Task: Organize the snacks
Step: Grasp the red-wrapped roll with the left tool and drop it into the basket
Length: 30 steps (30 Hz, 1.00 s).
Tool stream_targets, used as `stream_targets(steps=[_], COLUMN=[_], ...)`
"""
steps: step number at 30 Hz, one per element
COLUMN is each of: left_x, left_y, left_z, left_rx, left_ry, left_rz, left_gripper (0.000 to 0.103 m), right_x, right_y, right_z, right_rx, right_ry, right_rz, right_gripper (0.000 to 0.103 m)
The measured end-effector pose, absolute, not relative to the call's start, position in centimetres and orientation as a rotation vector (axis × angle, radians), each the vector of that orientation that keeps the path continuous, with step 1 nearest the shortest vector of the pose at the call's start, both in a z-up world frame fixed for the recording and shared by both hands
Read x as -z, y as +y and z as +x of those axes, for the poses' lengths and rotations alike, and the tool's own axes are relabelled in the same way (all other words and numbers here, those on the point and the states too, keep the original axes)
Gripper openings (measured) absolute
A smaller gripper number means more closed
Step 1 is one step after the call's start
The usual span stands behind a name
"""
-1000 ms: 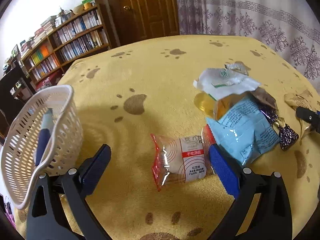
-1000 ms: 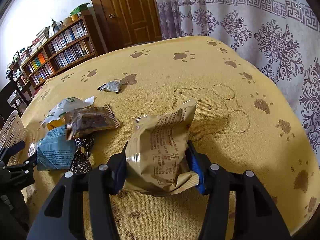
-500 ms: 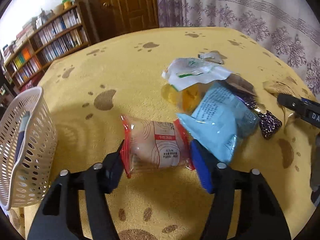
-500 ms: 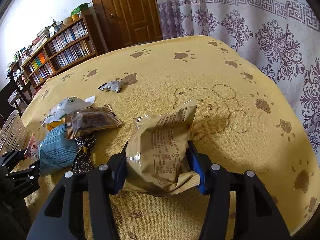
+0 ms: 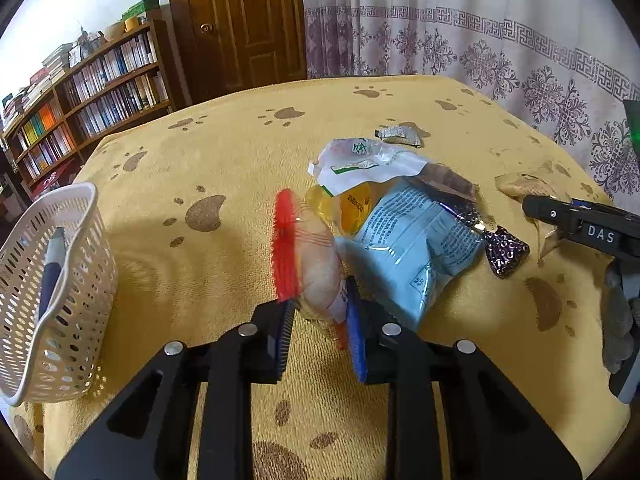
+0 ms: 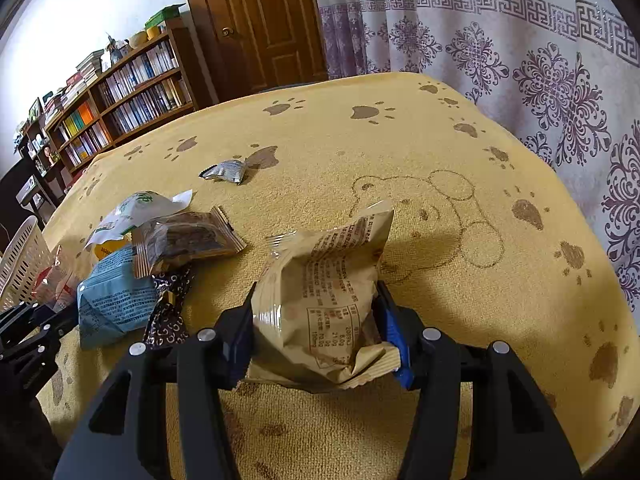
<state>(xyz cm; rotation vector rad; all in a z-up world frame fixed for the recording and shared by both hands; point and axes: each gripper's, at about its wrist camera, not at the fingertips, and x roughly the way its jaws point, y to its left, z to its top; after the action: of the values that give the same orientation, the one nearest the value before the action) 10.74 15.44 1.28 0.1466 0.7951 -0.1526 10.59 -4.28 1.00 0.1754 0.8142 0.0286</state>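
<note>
Two snack packets gripped at once, one per gripper. Left gripper (image 5: 320, 312) pinched narrow on a clear red-edged pastry packet (image 5: 316, 264), turned on edge above the yellow paw-print tablecloth (image 5: 224, 160). White perforated plastic basket (image 5: 60, 288) off to the left, well apart. Right gripper (image 6: 316, 332) clamped on a tan crinkled snack bag (image 6: 324, 296), upright between the blue pads (image 6: 394, 332). Loose heap between the grippers: light-blue plastic packet (image 5: 412, 248), white-and-green torn pouch (image 5: 360, 160), brown see-through packet (image 6: 184, 240), dark purple patterned candy wrapper (image 5: 506, 250). Small silver foil packet (image 6: 226, 170) farther back, alone.
</note>
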Motion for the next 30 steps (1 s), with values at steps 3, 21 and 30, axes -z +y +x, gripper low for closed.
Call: stream_targets(steps=[3, 21, 30], left_x=[-1.8, -6.0, -9.0], left_y=[15.4, 17.6, 21.1], left_z=[10.3, 8.2, 7.9], left_rx=[0.146, 0.084, -0.039], left_ry=[0.773, 0.661, 0.610], left_rz=[0.145, 0.097, 0.070], left_gripper=[0.023, 0.023, 0.023], right_x=[-1.0, -1.0, -1.0], right_y=[-4.3, -4.2, -4.2], right_z=[10.6, 10.6, 10.6], right_rx=[-0.029, -0.028, -0.029], right_ry=[0.814, 0.813, 0.813], right_rz=[0.174, 0.173, 0.172], right_gripper=[0.055, 0.055, 0.055])
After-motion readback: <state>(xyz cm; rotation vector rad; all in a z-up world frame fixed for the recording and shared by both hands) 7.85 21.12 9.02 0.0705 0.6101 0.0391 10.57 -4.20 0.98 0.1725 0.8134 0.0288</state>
